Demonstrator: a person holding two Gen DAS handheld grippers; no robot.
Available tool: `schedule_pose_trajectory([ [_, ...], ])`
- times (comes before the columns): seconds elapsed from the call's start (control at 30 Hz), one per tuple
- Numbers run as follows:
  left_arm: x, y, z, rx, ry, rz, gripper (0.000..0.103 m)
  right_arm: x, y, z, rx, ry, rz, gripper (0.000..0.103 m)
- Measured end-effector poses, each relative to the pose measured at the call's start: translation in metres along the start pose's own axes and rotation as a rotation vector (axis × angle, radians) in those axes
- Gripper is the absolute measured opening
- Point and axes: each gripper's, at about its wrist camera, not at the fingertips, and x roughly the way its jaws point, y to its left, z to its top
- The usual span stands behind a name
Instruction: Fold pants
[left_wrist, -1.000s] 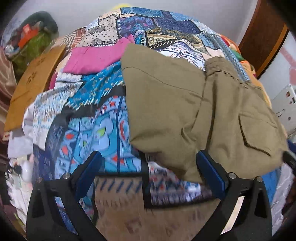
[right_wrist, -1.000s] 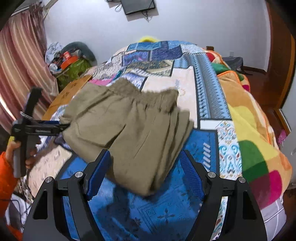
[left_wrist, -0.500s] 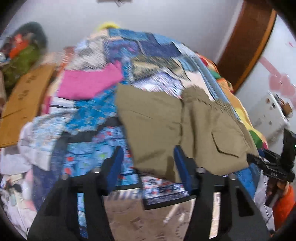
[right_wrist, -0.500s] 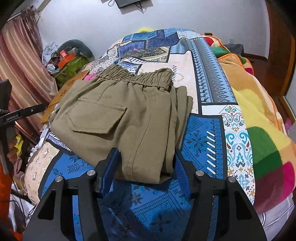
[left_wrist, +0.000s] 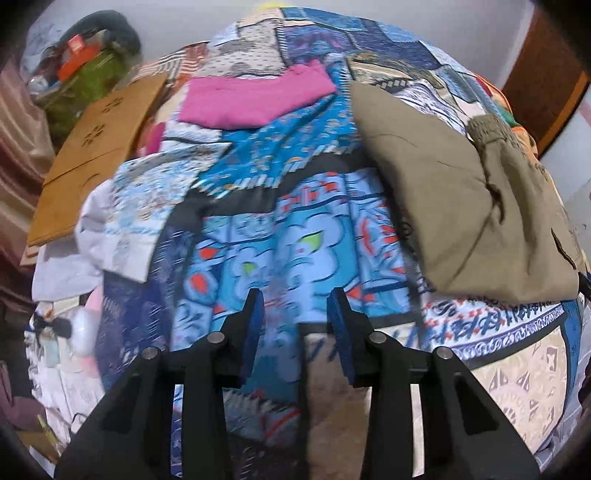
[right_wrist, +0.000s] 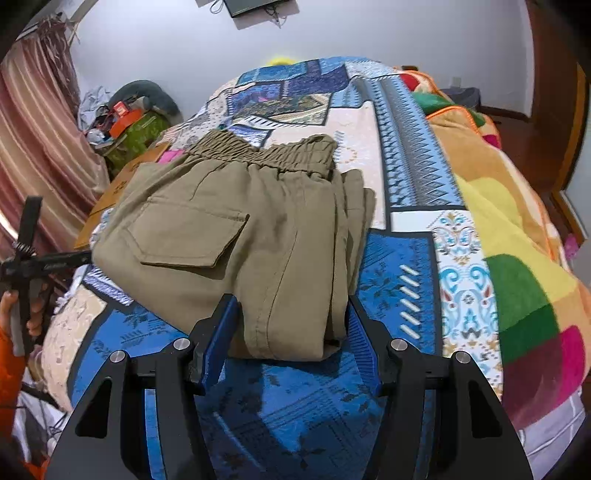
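Both black two-finger grippers with blue pads hold nothing: the left gripper (left_wrist: 296, 321) hangs over the bed with its jaws narrowed to a slim gap, only patterned bedding showing between them, while the right gripper (right_wrist: 289, 332) stands wider, its pads flanking the near folded end of the olive-green cotton pants (right_wrist: 236, 236) without clearly pinching the cloth. Those pants lie folded into a compact stack on the blue patchwork quilt (right_wrist: 399, 258), elastic waistband at the far end, a flapped pocket facing up, and several layered edges showing along the right side. From the left wrist view the same pants (left_wrist: 454, 206) sit off to the right, well apart from the left gripper. A magenta folded garment (left_wrist: 255, 98) lies farther up the quilt, near a brown cardboard sheet (left_wrist: 92, 155) at the bed's left edge. A bright multicoloured fleece blanket (right_wrist: 513, 258) covers the bed's right side.
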Motion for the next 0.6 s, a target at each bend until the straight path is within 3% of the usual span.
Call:
schedule_pose_trajectory([
  [0.1, -0.021, -0.007, 0.005, 0.031, -0.064, 0.006, 0.037, -0.007, -0.006, 0.002, 0.036, -0.005, -0.012, 0.055],
  [0.33, -0.058, -0.072, 0.050, 0.177, -0.197, -0.157, 0.038, -0.020, 0.005, 0.031, -0.015, -0.048, -0.001, 0.057],
  [0.6, -0.038, -0.165, 0.081, 0.316, -0.186, -0.312, 0.038, -0.016, 0.025, 0.072, -0.097, -0.140, 0.042, 0.057],
])
